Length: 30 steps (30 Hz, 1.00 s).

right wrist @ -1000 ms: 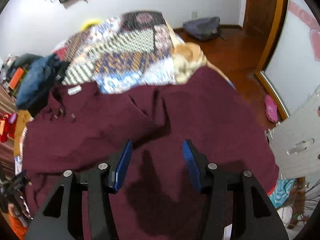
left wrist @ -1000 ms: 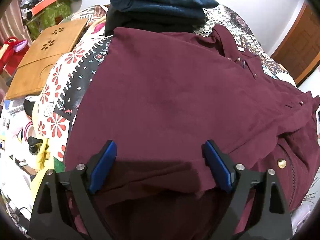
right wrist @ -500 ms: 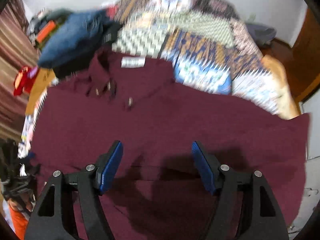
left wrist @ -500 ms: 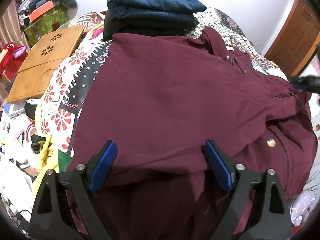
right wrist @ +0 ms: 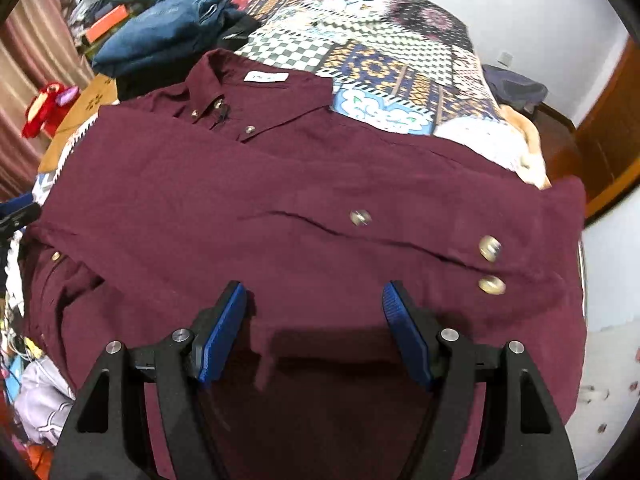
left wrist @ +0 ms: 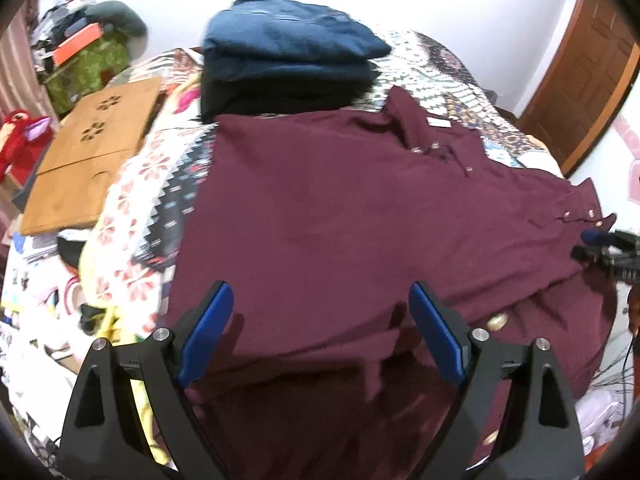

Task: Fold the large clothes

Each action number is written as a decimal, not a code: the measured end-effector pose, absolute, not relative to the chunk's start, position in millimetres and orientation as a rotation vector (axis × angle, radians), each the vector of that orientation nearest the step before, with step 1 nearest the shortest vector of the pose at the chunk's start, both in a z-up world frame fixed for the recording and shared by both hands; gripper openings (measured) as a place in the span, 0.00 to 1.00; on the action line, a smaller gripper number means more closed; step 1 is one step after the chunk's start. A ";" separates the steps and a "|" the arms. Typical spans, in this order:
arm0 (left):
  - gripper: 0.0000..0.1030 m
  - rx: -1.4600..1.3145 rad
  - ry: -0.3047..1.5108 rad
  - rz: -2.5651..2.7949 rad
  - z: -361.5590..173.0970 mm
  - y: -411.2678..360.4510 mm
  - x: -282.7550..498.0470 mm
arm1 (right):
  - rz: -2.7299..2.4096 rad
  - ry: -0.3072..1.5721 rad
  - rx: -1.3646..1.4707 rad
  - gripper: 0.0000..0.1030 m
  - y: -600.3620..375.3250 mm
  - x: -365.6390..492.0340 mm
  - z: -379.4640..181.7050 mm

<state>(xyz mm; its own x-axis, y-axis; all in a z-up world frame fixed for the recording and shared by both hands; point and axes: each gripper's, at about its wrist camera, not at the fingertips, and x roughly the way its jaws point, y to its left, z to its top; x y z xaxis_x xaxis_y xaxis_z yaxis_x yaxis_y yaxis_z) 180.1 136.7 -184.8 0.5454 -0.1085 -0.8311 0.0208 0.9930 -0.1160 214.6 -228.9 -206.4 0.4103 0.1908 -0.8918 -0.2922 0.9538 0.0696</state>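
Observation:
A large maroon button-up shirt (left wrist: 340, 216) lies spread on the bed, collar toward the far side; it also fills the right wrist view (right wrist: 280, 216). My left gripper (left wrist: 320, 332) is open and empty, hovering over the shirt's near hem. My right gripper (right wrist: 316, 328) is open and empty above the shirt's lower front, near its metal buttons (right wrist: 490, 248). The right gripper's tip shows at the right edge of the left wrist view (left wrist: 608, 246), by the shirt's cuff.
A stack of folded dark blue and black clothes (left wrist: 288, 60) sits beyond the shirt. A patchwork quilt (right wrist: 380, 52) covers the bed. A wooden lap board (left wrist: 96, 152) and clutter lie at the left. A wooden door (left wrist: 588, 88) stands at the right.
The right gripper has swung left and pulled back, now facing the collar and whole shirt front. The left gripper has risen and backed away slightly. Both have stayed open.

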 end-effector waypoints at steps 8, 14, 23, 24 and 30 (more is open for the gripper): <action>0.87 -0.121 1.085 -0.173 -219.5 79.2 199.3 | 0.304 1.084 0.028 0.65 -259.0 191.2 -195.8; 0.87 -0.094 1.076 -0.162 -212.5 72.8 190.4 | 0.141 1.054 0.100 0.66 -303.2 175.7 -189.4; 0.87 -0.035 0.959 -0.199 -155.8 39.6 207.6 | -0.031 0.929 0.363 0.66 -396.1 152.0 -173.1; 0.87 -0.029 0.948 -0.205 -150.9 33.4 211.2 | -0.045 0.920 0.394 0.66 -407.2 149.6 -173.4; 0.87 -0.010 0.917 -0.243 -135.2 -9.1 234.0 | -0.155 0.908 0.541 0.66 -464.0 142.6 -193.6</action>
<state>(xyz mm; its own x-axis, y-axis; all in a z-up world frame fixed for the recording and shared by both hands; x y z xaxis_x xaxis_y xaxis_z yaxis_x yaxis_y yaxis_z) 234.0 -9.1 -135.2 0.5830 -0.2122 -0.7843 0.2037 0.9726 -0.1118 142.6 -464.0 -193.6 0.6149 0.0962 -0.7827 0.3501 0.8560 0.3803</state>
